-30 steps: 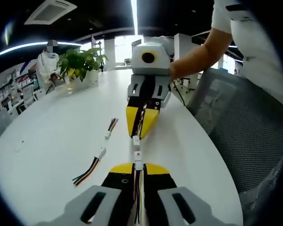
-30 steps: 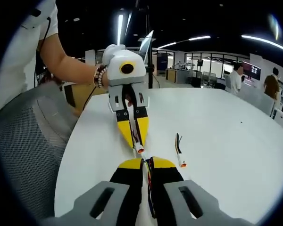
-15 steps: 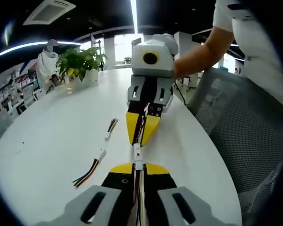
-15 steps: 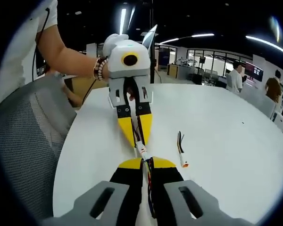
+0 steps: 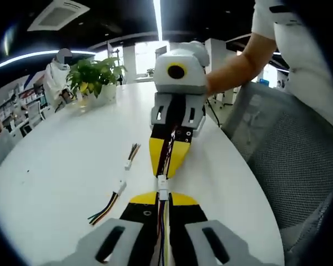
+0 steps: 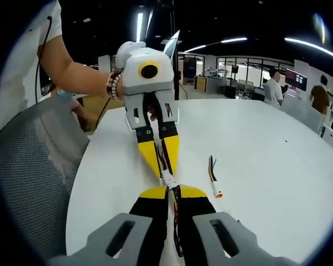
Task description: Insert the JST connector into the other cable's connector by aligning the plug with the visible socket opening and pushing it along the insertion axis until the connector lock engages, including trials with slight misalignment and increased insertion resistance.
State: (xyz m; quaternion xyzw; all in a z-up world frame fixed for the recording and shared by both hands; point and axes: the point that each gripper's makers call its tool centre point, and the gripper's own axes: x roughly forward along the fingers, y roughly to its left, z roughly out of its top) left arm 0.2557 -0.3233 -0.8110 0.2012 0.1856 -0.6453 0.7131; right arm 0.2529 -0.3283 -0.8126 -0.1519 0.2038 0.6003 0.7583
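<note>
Left gripper [image 5: 162,200] and right gripper [image 6: 172,193] each clamp a cable, tips nearly touching; white connectors [image 5: 162,185] meet between them above a white table [image 5: 61,160]. 2 spare cables [image 5: 114,194] lie beside. Mesh chair [image 5: 283,160], potted plant [image 5: 94,75], open-plan office behind.

left tongs [image 5: 162,195]: yellow tips, black jaws, grey moulded base | right tongs [image 6: 173,191]: same yellow-black-grey build, white rounded housing, yellow ring mark | person: white short sleeve [image 6: 30,39], beaded bracelet [image 6: 113,84] beside the housing
</note>
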